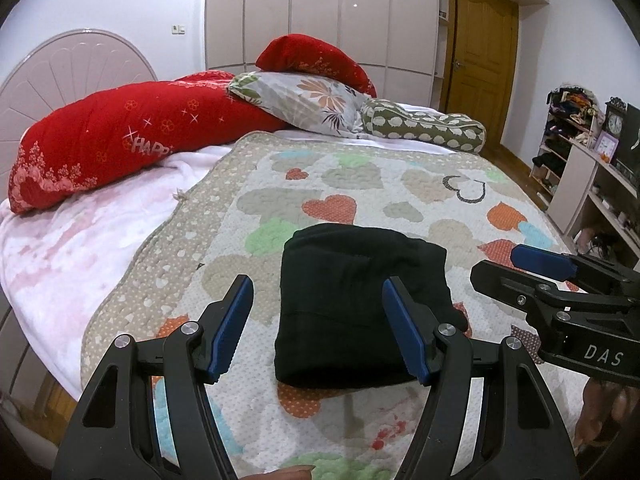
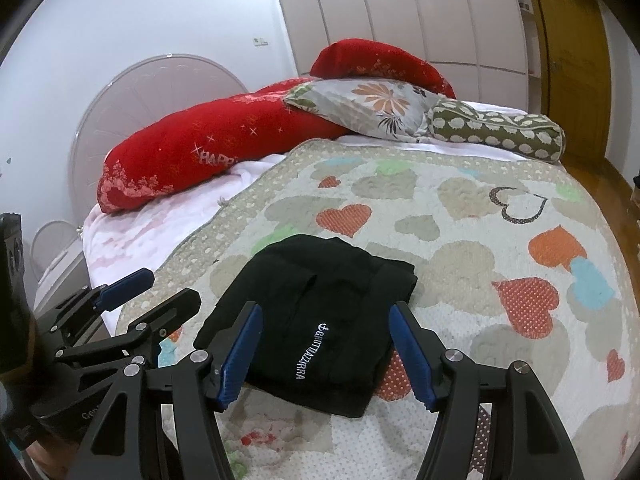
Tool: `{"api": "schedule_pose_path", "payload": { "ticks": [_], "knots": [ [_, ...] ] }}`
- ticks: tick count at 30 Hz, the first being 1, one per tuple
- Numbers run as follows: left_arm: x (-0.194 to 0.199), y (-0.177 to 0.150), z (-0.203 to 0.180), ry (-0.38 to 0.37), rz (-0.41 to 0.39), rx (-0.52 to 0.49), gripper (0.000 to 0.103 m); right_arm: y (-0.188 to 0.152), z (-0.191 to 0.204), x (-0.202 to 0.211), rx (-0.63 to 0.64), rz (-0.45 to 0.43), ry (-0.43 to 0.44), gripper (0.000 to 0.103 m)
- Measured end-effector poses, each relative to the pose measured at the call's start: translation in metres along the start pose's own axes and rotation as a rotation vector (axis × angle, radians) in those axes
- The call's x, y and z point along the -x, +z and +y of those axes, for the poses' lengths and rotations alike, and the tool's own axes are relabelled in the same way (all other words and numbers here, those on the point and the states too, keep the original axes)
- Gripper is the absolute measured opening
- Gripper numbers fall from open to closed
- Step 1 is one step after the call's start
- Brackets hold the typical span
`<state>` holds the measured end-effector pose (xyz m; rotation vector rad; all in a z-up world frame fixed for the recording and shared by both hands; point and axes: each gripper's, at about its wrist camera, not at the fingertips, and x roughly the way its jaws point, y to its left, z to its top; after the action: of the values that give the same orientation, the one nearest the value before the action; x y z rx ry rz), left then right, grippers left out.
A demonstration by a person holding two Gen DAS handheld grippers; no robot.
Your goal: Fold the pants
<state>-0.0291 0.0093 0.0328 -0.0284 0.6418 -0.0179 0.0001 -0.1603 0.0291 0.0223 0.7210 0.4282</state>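
The black pants (image 1: 352, 304) lie folded into a compact rectangle on the heart-patterned quilt (image 1: 360, 184). In the right wrist view the pants (image 2: 320, 320) show white lettering on top. My left gripper (image 1: 320, 328) is open and empty, held above the near edge of the pants. My right gripper (image 2: 326, 352) is open and empty, also just above the near edge. The right gripper shows at the right of the left wrist view (image 1: 536, 268); the left gripper shows at the left of the right wrist view (image 2: 152, 288).
Red pillows (image 1: 120, 140), a floral pillow (image 1: 304, 100) and a green bolster (image 1: 432, 128) lie at the head of the bed. A pink blanket (image 1: 80, 248) covers the left side. Shelves (image 1: 592, 184) stand at the right, a wooden door (image 1: 480, 52) behind.
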Motion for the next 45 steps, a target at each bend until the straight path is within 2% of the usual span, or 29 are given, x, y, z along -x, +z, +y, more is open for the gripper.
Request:
{"api": "schedule_pose_path", "payload": {
  "ticks": [45],
  "knots": [
    [-0.004,-0.007,0.003,-0.015,0.011,0.008,0.068,-0.007,0.003,-0.014,0.024,0.053,0.001,0.064]
  ]
}}
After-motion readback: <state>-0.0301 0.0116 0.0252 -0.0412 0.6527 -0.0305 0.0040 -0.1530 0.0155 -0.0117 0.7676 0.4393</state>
